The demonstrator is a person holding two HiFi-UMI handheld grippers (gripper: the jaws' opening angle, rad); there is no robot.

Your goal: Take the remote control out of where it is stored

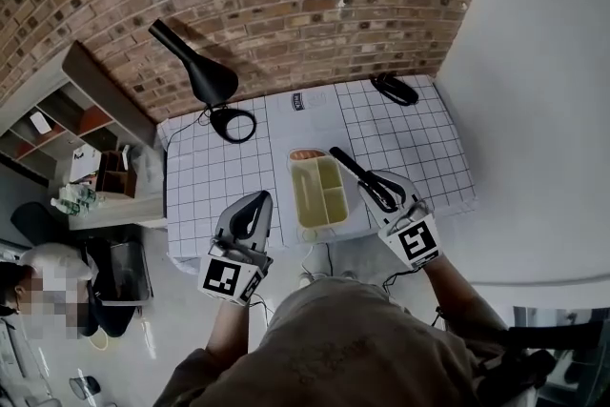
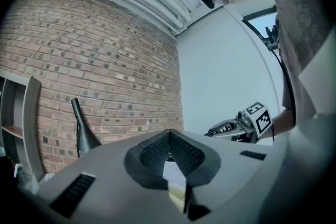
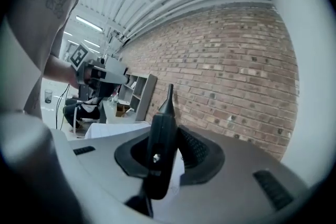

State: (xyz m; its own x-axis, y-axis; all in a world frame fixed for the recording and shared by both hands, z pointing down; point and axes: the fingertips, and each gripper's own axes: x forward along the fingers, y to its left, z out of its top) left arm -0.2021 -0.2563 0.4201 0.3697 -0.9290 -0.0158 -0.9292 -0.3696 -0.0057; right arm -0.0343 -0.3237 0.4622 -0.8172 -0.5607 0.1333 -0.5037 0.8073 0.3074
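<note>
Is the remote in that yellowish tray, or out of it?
Out. The right gripper holds the remote in the air, not lying in the tray.

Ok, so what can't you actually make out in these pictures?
- Remote control buttons: too small in the head view; the right gripper view shows only its dark edge.
- Black object at the far corner: too small to identify, head view.
- Tray right wall: partly hidden by the remote and right gripper, head view.
- Table: mostly hidden by the left gripper's own body, left gripper view.
</note>
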